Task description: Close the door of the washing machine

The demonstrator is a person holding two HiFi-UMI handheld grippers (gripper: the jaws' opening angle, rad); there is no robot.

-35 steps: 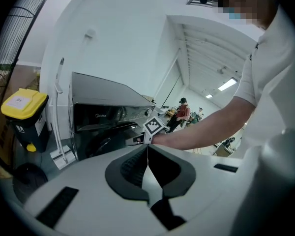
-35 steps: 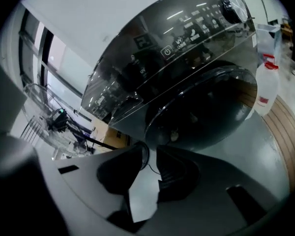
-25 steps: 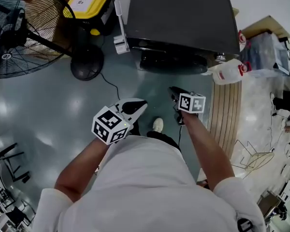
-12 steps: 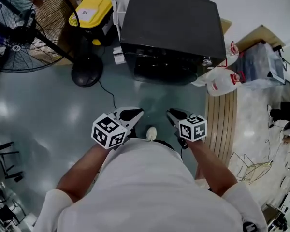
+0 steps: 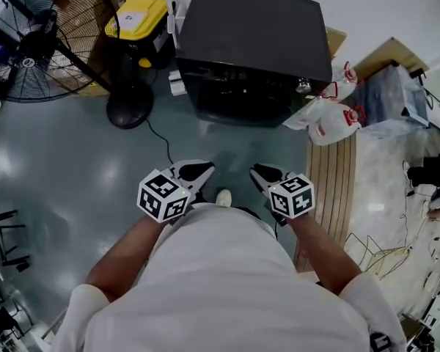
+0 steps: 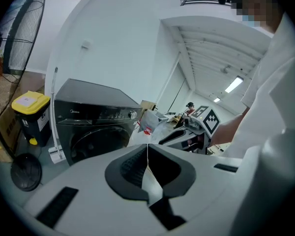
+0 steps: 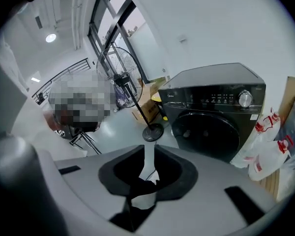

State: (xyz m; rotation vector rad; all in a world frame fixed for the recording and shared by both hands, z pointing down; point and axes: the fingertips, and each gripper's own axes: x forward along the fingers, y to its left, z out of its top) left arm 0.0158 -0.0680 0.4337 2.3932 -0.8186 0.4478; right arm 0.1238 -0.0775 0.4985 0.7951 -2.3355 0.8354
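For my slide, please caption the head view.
Black boxy washing machine, door closed; left gripper shut, right gripper empty, jaws just closing.

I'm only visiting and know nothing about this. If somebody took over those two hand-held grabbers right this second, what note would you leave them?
Left gripper: shut, empty, held close in front of the body.
Right gripper: jaws slightly apart and have just been closing, with nothing between them. It is also close to the body.
Washing machine: on the floor ahead; neither gripper touches it. Its round door looks shut, flush with the front.
Done: the door appears closed.
Left: probably nothing. You might check that the door latched, which the pictures cannot show.
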